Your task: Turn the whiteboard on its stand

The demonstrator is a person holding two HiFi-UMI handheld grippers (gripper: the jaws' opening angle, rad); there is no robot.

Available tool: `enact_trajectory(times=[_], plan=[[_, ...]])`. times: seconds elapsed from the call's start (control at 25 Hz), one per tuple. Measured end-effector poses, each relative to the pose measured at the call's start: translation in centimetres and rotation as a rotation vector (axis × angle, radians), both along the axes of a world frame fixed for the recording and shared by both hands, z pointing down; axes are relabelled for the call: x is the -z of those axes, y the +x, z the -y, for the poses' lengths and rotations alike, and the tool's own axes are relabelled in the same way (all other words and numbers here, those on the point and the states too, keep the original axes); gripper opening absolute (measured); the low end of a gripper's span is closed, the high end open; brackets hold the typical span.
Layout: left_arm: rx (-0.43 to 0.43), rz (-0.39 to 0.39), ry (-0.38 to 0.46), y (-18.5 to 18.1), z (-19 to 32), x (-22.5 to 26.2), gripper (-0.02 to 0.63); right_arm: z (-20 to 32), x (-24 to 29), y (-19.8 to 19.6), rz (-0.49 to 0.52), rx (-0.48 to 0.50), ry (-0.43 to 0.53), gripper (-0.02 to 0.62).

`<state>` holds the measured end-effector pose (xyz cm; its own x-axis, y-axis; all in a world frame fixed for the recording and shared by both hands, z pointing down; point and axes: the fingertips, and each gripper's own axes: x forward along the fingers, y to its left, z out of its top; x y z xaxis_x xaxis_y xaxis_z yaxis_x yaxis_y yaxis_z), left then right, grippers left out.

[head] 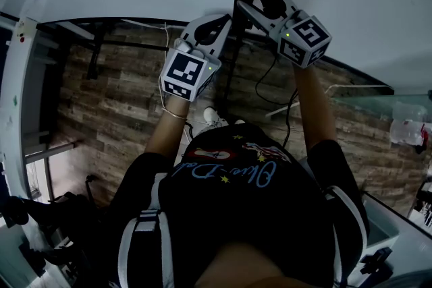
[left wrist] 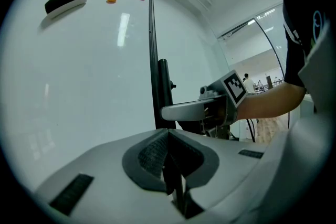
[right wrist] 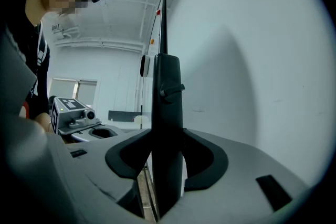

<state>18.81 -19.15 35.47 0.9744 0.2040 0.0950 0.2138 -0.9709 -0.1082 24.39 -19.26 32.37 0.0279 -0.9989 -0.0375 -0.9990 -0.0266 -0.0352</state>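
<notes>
A person seen from above stretches both bare forearms forward, side by side and close together, each hand carrying a gripper held level. The left forearm (head: 164,133) comes out of a short black sleeve and ends at the left gripper (head: 214,29), which angles slightly inward. Its jaws are pressed together on the thin dark whiteboard edge (left wrist: 151,50). The right forearm (head: 317,104) is straighter and reaches a little further. The right gripper (head: 260,10) angles in toward the left one. Its jaws are spread wide on either side of a black post (right wrist: 167,92), with slivers of gap beside it.
</notes>
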Motion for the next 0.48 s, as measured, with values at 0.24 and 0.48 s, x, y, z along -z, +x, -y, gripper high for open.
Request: enact_trajectory(times=[0.24, 0.48], plan=[[0.003, 0.0, 0.011, 0.3, -0.7, 0.2, 0.017, -0.1, 0.1, -0.4, 0.0, 0.002, -0.018, 0.181], [0.027, 0.004, 0.016, 0.5, -1.2, 0.1, 0.017, -0.3, 0.2, -0.6, -0.004, 0.0, -0.03, 0.181]])
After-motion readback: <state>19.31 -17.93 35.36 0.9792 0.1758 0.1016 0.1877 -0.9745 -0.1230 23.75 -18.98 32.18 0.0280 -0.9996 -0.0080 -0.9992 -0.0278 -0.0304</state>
